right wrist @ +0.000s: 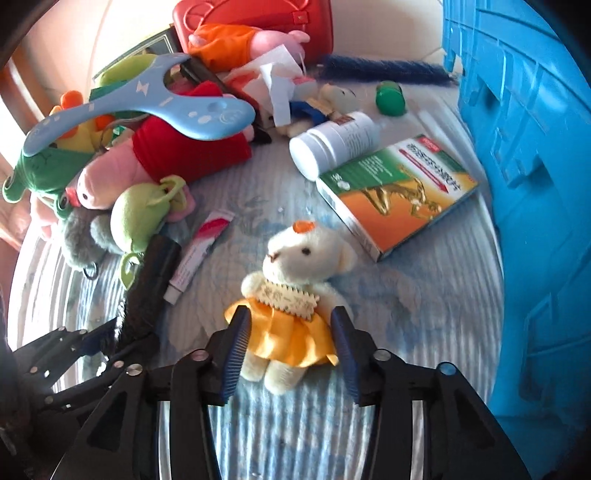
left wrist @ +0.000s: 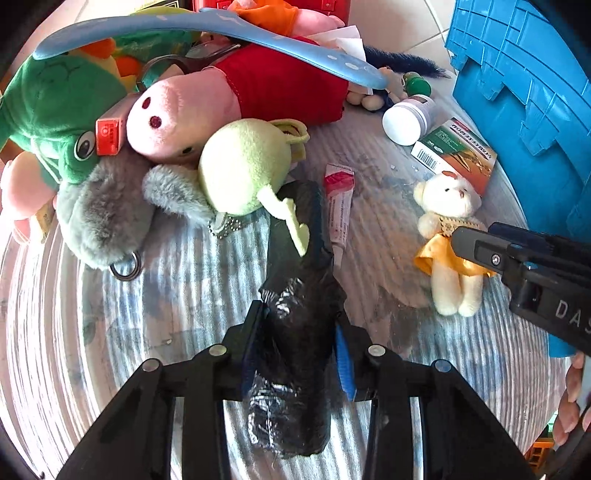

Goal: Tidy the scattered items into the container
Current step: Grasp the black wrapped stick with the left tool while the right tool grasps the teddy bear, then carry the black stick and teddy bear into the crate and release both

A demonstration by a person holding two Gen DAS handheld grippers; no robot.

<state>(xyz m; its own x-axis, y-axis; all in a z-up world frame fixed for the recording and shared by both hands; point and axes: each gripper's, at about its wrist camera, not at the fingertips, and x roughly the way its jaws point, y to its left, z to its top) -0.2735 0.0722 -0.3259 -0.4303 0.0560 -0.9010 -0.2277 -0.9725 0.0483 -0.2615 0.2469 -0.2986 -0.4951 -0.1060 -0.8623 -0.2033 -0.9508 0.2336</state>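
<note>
My left gripper (left wrist: 299,332) is shut on a long black plastic-wrapped object (left wrist: 295,332), which also shows in the right wrist view (right wrist: 151,280). My right gripper (right wrist: 290,332) is open, its fingers on either side of the yellow skirt of a small white teddy bear (right wrist: 291,295); they stand close to the skirt without squeezing it. The bear also shows in the left wrist view (left wrist: 452,236), with the right gripper (left wrist: 458,236) at its side. The blue crate (right wrist: 524,147) stands at the right.
A pile of plush toys (left wrist: 166,110) lies at the left with a blue hanger (left wrist: 207,29) over it. A small tube (right wrist: 199,254), a white bottle (right wrist: 332,144) and a green-orange box (right wrist: 399,188) lie on the striped cloth. A red case (right wrist: 258,22) stands behind.
</note>
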